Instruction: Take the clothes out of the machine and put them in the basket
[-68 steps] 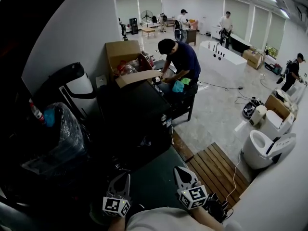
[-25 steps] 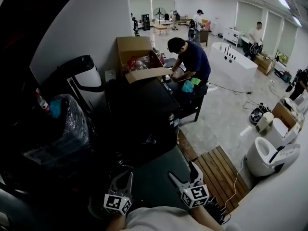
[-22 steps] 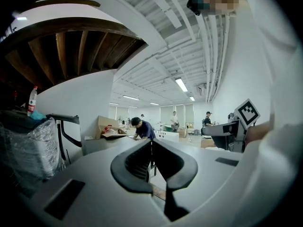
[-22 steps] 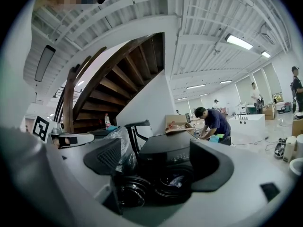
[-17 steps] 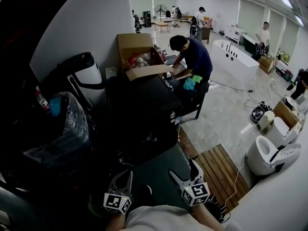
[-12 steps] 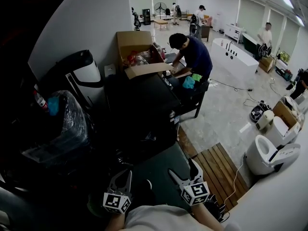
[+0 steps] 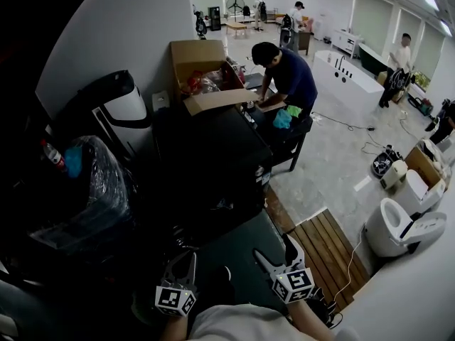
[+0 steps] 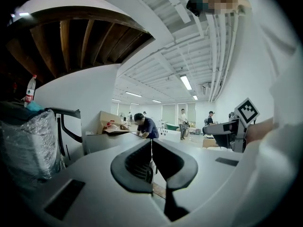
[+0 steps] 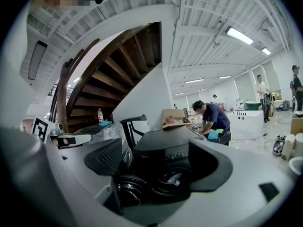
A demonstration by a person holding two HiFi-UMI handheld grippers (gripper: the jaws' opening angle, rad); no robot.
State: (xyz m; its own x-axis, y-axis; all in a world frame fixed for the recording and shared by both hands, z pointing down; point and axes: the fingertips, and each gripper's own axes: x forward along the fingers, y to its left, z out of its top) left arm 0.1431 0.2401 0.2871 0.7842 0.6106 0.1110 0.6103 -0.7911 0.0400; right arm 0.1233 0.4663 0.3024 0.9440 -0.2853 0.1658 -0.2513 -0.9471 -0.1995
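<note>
The black washing machine point(image 7: 206, 169) stands in front of me, dim in the head view. In the right gripper view its front point(image 9: 165, 150) shows between the jaws, with the round door point(image 9: 129, 188) swung open. A pale piece of cloth point(image 9: 174, 178) lies in the drum opening. My right gripper point(image 7: 273, 249) is open, empty, and short of the machine. My left gripper point(image 7: 180, 260) hangs beside it, low at the picture's bottom. In the left gripper view its jaws point(image 8: 151, 148) meet with nothing between them.
A plastic-wrapped bundle point(image 7: 92, 190) sits left of the machine, beside a white-and-black appliance point(image 7: 117, 112). Behind the machine is an open cardboard box point(image 7: 202, 77), and a person point(image 7: 281, 77) bends over a table. A wooden platform point(image 7: 323, 251) and white toilets point(image 7: 405, 226) are on the right.
The right gripper's jaws have spread apart since the earliest frame. Both grippers stay low at the picture's bottom. The head view has shifted slightly.
</note>
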